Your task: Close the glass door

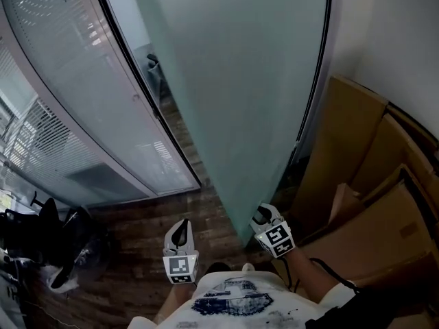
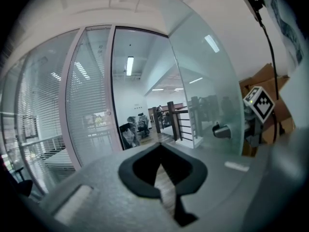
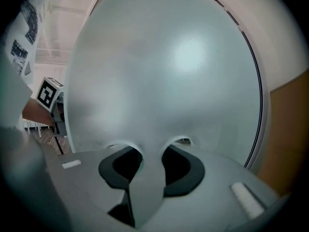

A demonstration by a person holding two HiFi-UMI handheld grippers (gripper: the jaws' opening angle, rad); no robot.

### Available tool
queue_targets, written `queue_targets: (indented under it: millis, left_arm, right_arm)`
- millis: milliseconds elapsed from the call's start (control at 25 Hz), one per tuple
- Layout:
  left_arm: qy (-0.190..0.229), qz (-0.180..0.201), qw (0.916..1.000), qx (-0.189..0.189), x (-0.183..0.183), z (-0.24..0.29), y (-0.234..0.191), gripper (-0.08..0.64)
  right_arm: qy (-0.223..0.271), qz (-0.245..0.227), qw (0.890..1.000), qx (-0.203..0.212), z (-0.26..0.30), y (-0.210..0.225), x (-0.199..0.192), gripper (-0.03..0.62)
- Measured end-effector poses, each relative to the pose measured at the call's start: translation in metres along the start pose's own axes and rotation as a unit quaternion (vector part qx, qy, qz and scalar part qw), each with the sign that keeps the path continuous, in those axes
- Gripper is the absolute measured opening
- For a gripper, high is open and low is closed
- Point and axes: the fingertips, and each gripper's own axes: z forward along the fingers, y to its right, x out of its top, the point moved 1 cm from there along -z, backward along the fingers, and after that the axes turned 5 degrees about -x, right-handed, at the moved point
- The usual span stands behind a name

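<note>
Head view, door: the big frosted glass door stands open, turned away from the doorway. Its near edge is close to the person.
Head view, right gripper: the right gripper is at that near edge of the door, right up against it.
Head view, left gripper: the left gripper is over the brown wooden floor, near the door but not on it.
Head view, sides: a glass wall with white blinds is on the left, and brown cardboard boxes are on the right.
Left gripper view, jaws: a little apart with nothing between them, so only floor shows in the gap.
Left gripper view, door: it is on the right, with a dark metal handle on it. The right gripper's marker cube peeks out past the door's edge.
Right gripper view, jaws: closed on a pale grey handle bar that comes out of the door, with a black pad pressing on each side.
Right gripper view, door: it fills most of the picture, straight ahead.
</note>
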Motion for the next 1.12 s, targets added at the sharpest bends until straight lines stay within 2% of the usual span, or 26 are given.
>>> queue_targets:
  millis: [360,760,1120]
  left_arm:
    - [-0.007,-0.012,0.9992,0.037,-0.013,-0.010,-0.032,-0.002]
    - [0.002,-0.011,0.9997,0.022,-0.009,0.043,-0.063,-0.002]
    - [0.004,-0.016,0.9998,0.010,-0.003,0.082,-0.120,-0.002]
  right_arm:
    - [0.003,-0.005,1.000,0.006,0.030,-0.014,0.014,0.124]
    - [-0.007,0.003,1.000,-0.014,0.075,-0.014,0.014,0.124]
    - [-0.018,0.009,1.000,-0.019,0.130,-0.028,0.039,0.126]
